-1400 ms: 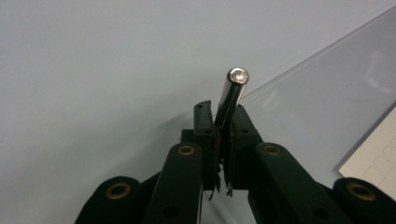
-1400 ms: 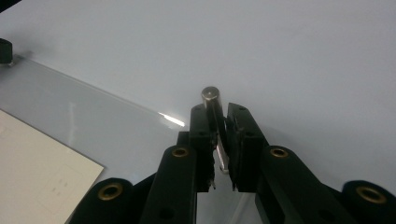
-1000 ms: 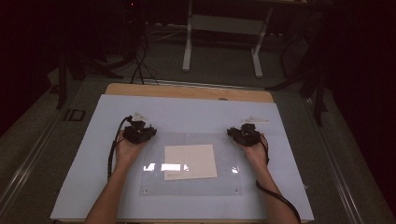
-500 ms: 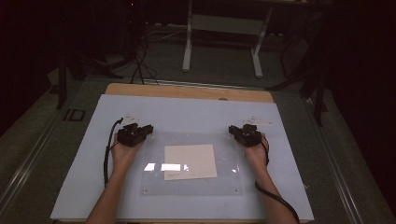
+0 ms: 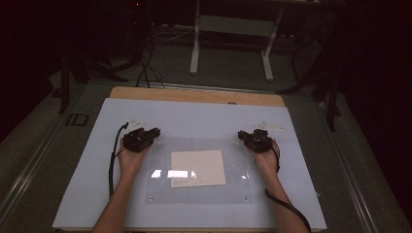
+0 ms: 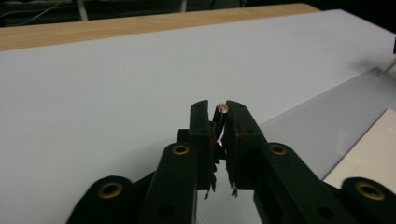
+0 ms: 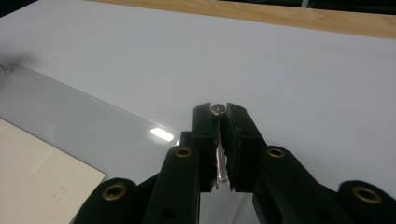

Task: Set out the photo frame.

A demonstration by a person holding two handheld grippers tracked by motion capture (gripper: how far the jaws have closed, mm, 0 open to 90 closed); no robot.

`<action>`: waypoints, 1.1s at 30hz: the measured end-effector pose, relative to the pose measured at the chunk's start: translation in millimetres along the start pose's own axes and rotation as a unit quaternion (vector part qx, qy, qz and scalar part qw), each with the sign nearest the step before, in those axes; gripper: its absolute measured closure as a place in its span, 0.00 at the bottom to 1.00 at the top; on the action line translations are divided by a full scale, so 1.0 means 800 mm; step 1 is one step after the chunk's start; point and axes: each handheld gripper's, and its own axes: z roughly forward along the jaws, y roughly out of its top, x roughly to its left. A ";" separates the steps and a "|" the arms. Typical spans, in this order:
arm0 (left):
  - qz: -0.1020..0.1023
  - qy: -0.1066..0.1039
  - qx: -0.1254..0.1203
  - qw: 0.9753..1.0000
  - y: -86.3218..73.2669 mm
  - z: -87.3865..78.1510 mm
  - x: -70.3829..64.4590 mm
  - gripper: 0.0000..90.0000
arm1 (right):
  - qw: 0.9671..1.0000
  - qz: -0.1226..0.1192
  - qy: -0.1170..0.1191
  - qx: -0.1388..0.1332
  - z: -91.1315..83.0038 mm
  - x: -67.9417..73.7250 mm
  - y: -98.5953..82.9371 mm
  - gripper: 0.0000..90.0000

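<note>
Left claw (image 5: 145, 137) closed on small screw (image 6: 222, 109) at far-left corner of clear plate (image 5: 233, 191); right claw (image 5: 249, 138) closed on matching screw (image 7: 217, 110) at far-right corner — shafts held upright. Paper sheet (image 5: 198, 167) lies under plate, between hands, on counter (image 5: 87, 165).

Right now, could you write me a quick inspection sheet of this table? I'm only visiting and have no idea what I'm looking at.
Surface: pale blue-white sheet over a wooden table.
Job's things: clear plastic plate with small corner pins; cream paper lies under or on it, cannot tell which.
Clutter: two small white labels near the grippers; nothing else seen.
Grippers: left gripper shut on a corner pin; right gripper shut on another pin.
Cables: a black cable trails along each forearm.
Surroundings: dark room, metal stand legs, floor cables.
</note>
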 end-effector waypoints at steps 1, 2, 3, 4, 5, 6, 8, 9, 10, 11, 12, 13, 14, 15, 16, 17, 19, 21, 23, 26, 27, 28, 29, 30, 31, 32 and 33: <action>0.001 0.000 0.000 1.000 0.000 0.000 0.000 0.92 | 1.000 0.000 0.000 0.000 0.000 0.000 0.000 0.93; 0.002 0.000 0.000 1.000 0.000 0.000 0.000 0.92 | 1.000 0.000 0.000 0.000 0.000 0.000 0.000 0.93; 0.001 -0.002 0.000 1.000 0.000 0.000 0.001 0.93 | 1.000 0.001 0.000 0.000 0.000 0.000 0.000 0.93; 0.001 -0.003 0.000 1.000 0.000 0.000 0.002 0.93 | 1.000 0.002 0.001 0.000 0.000 0.000 0.000 0.93; 0.001 -0.004 0.000 1.000 0.000 0.000 0.002 0.93 | 1.000 0.006 0.002 -0.001 0.000 -0.001 0.000 0.93; -0.002 -0.005 0.000 1.000 0.000 0.000 0.003 0.93 | 1.000 0.008 0.003 -0.002 0.000 -0.001 -0.001 0.92; -0.005 -0.007 0.001 1.000 0.000 0.000 0.003 0.93 | 1.000 0.016 0.006 -0.002 0.000 -0.002 -0.001 0.92; -0.004 -0.006 0.002 1.000 0.001 0.000 0.003 0.93 | 1.000 0.018 0.006 -0.001 0.000 -0.002 0.000 0.92; -0.002 -0.004 0.004 1.000 0.002 0.001 0.002 0.93 | 1.000 0.018 0.005 0.000 0.000 -0.002 0.000 0.92; 0.000 -0.005 0.007 1.000 0.003 0.000 0.002 0.93 | 1.000 0.018 0.002 0.001 -0.001 -0.001 0.000 0.93; 0.001 -0.007 0.008 1.000 0.004 0.001 0.003 0.93 | 1.000 0.016 0.001 0.001 -0.001 0.000 0.000 0.93; 0.000 -0.008 0.008 1.000 0.004 0.001 0.003 0.93 | 1.000 0.015 -0.001 0.001 -0.002 0.000 0.001 0.93; 0.000 -0.010 0.008 1.000 0.004 0.001 0.004 0.93 | 1.000 0.014 -0.001 0.001 -0.003 0.000 0.001 0.93; -0.001 -0.009 0.008 1.000 0.004 0.002 0.003 0.93 | 1.000 0.014 -0.001 0.002 -0.003 0.000 0.000 0.93; -0.002 -0.007 0.008 1.000 0.004 0.002 0.003 0.93 | 1.000 0.014 -0.001 0.002 -0.004 0.000 0.000 0.93; -0.003 -0.007 0.008 1.000 0.004 0.003 0.003 0.93 | 1.000 0.014 -0.001 0.002 -0.004 0.001 -0.001 0.93; -0.006 -0.008 0.008 1.000 0.004 0.003 0.004 0.93 | 1.000 0.016 0.001 0.003 -0.004 -0.001 0.000 0.93; -0.009 -0.011 0.010 1.000 0.005 0.003 0.005 0.93 | 1.000 0.017 0.002 0.009 -0.003 -0.001 0.002 0.93; -0.017 -0.021 0.013 1.000 0.005 0.004 0.009 0.93 | 1.000 0.018 0.004 0.014 -0.003 -0.002 0.003 0.93; -0.020 -0.028 0.021 0.999 0.008 0.005 0.012 0.92 | 0.999 0.029 0.014 0.024 -0.002 -0.006 0.007 0.92; -0.024 -0.029 0.021 0.999 0.009 0.006 0.013 0.93 | 0.999 0.030 0.015 0.028 -0.002 -0.006 0.008 0.92; -0.031 -0.031 0.022 0.999 0.009 0.007 0.014 0.93 | 0.999 0.032 0.015 0.030 -0.001 -0.007 0.009 0.92; -0.033 -0.033 0.022 0.999 0.010 0.008 0.015 0.93 | 0.999 0.037 0.017 0.032 0.000 -0.008 0.010 0.92; -0.038 -0.033 0.024 0.998 0.011 0.010 0.017 0.93 | 0.998 0.041 0.019 0.034 0.000 -0.009 0.011 0.92; -0.041 -0.033 0.025 0.998 0.011 0.012 0.017 0.93 | 0.998 0.047 0.021 0.034 0.002 -0.011 0.012 0.92; -0.045 -0.032 0.028 0.998 0.013 0.014 0.018 0.93 | 0.998 0.050 0.023 0.035 0.002 -0.012 0.012 0.92; -0.048 -0.032 0.029 0.998 0.014 0.015 0.019 0.93 | 0.997 0.057 0.026 0.035 0.004 -0.014 0.013 0.93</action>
